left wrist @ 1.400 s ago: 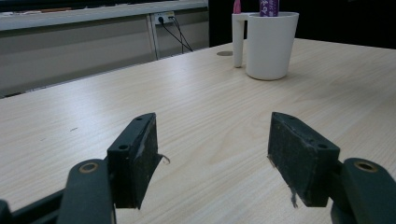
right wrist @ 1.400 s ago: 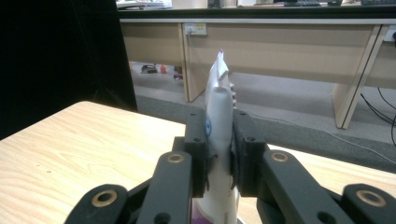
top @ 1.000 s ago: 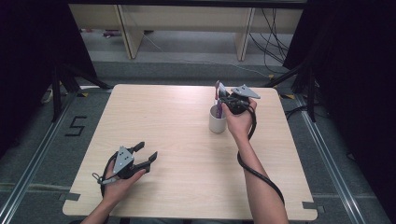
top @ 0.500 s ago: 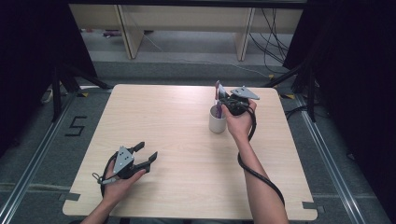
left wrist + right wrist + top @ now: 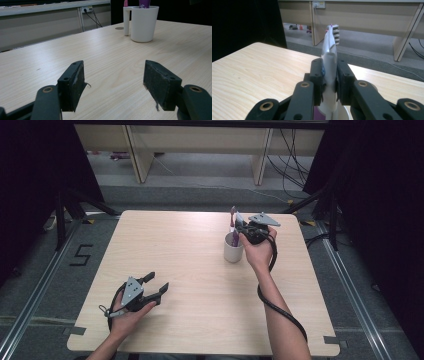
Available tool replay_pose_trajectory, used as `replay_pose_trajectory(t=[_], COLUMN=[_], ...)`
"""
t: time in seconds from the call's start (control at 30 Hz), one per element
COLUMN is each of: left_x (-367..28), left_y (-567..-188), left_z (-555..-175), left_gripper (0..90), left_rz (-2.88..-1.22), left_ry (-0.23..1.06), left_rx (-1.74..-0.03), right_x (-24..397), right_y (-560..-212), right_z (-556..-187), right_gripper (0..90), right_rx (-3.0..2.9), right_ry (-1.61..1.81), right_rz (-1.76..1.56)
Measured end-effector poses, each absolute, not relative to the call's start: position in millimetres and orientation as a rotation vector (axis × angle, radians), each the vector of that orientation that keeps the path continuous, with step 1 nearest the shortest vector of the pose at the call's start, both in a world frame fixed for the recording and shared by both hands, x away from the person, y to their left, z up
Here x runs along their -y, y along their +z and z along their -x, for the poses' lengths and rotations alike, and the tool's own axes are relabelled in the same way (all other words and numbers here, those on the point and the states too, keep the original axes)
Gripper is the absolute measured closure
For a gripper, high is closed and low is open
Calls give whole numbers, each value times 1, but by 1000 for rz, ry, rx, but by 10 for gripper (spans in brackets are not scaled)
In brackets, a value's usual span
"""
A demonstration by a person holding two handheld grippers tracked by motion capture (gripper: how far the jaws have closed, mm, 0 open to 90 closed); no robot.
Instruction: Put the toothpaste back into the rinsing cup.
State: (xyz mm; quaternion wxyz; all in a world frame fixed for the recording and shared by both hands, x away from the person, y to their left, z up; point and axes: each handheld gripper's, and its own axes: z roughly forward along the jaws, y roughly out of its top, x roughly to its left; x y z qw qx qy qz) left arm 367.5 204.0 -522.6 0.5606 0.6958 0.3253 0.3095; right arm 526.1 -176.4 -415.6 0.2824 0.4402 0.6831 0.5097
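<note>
Looks like a toothbrush-in-cup step. The right gripper is clamping a white toothbrush upright w/ its lower end inside the white cup, far-right on the bench; inserting or pulling out, can't tell. Next move prob. needs a straight vertical path so the cup isn't tipping. Right forearm is reaching fwd. The left gripper is resting near-left, jaws spread, empty.

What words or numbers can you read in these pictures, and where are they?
"5": marked in dark strokes on the grey floor, left of the table.
Nothing readable on the white cup, the toothbrush or either set of tongs.
</note>
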Motion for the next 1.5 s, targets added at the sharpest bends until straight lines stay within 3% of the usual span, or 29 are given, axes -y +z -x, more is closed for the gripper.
replay_pose_trajectory(t=[0.8, 1.5], left_x=[-204, -204], left_y=[-523, -523], left_z=[-368, -369], left_gripper=[334, 335], left_rz=[-1638, -1629], left_ry=[730, 729], left_rx=[-764, -753], right_x=[181, 181], right_y=[-413, -413], right_z=[-522, -523], right_gripper=[734, 595], right_rx=[-1850, -1870], right_ry=[1360, 1357], right_rz=[-1187, -1208])
